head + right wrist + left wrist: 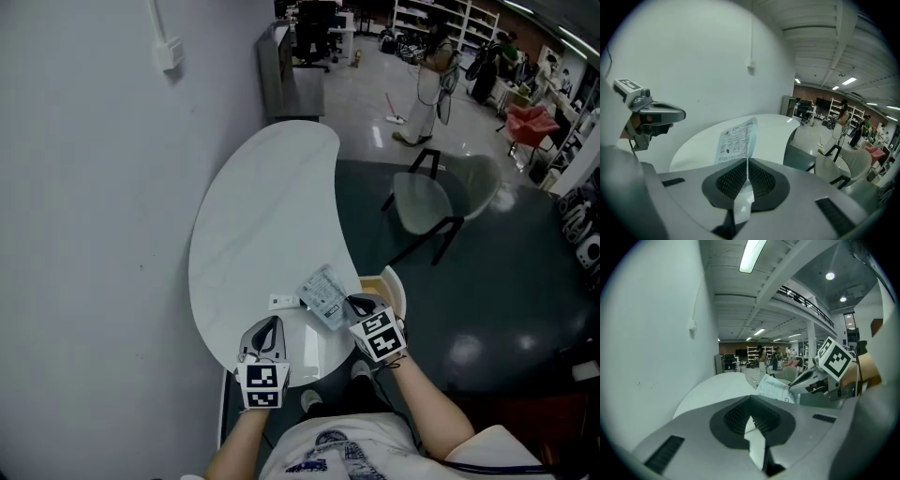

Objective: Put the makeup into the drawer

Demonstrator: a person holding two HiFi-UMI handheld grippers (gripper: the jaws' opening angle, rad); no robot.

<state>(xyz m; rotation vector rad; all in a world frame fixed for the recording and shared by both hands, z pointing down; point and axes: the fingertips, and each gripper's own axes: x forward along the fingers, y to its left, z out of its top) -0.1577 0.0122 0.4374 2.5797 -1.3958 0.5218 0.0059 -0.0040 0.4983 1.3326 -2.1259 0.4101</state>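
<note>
The right gripper [747,169] pinches the makeup packet [737,140] by its lower edge, over the table [253,216]; the left gripper [750,414] is pressed together, empty; the packet looks light, floppy and slick; best held on its sealed edge.

Two grippers show in the head view: the left gripper [269,322] at the table's 6 o'clock and the right gripper [350,305] at its 5 o'clock. Each carries one marker cube [262,384], making two. There is one makeup packet [323,294], with one small white slip [282,302] at its 9 o'clock. One white table [262,197] has one drawer [373,280] at its 4 o'clock edge and one chair [427,202] at 2 o'clock. One standing person [427,80] shows at 1 o'clock; farther figures are too small to count. One wall fitting [169,52] is at 11 o'clock.
</note>
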